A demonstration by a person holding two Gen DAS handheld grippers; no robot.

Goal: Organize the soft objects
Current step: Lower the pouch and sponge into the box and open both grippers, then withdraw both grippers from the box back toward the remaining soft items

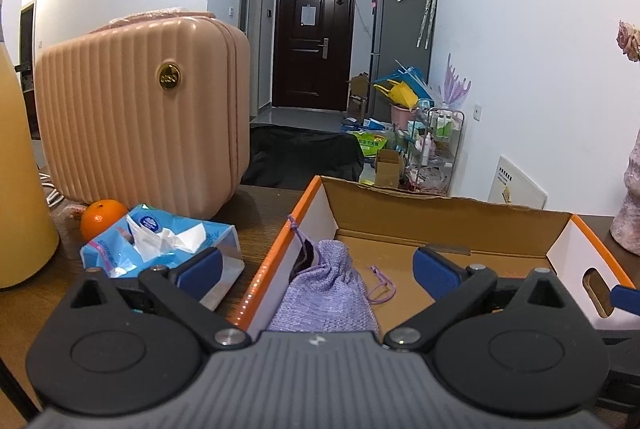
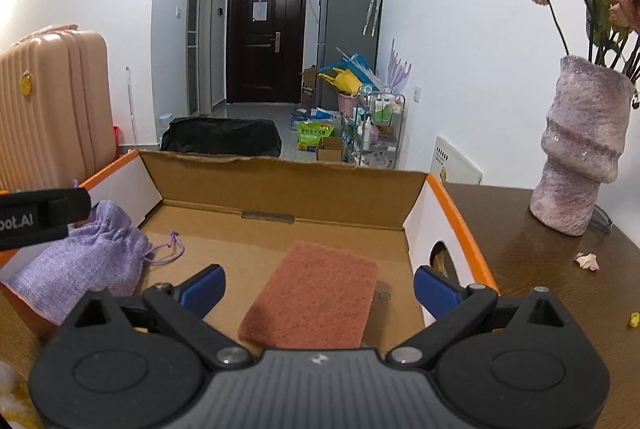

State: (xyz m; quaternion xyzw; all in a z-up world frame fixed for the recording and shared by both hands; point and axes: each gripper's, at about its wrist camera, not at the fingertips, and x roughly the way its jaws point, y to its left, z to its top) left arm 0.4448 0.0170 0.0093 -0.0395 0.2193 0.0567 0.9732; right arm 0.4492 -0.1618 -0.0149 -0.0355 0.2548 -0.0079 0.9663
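Note:
An open cardboard box (image 1: pixel 440 217) with orange edges stands on the dark wooden table; it also shows in the right wrist view (image 2: pixel 280 189). A purple drawstring pouch (image 1: pixel 326 293) lies in its left end, also seen in the right wrist view (image 2: pixel 80 261). A reddish-brown scouring sponge (image 2: pixel 316 293) lies flat on the box floor. My left gripper (image 1: pixel 318 269) is open and empty, just above the pouch. My right gripper (image 2: pixel 318 287) is open and empty, just above the sponge. A blue tissue pack (image 1: pixel 160 245) lies left of the box.
A pink ribbed suitcase (image 1: pixel 140 109) stands at the back left, with an orange (image 1: pixel 102 217) in front of it. A yellow bottle (image 1: pixel 20 189) is at the far left. A pink vase (image 2: pixel 580 149) with dried roses stands right of the box. Petals (image 2: pixel 586 261) lie on the table.

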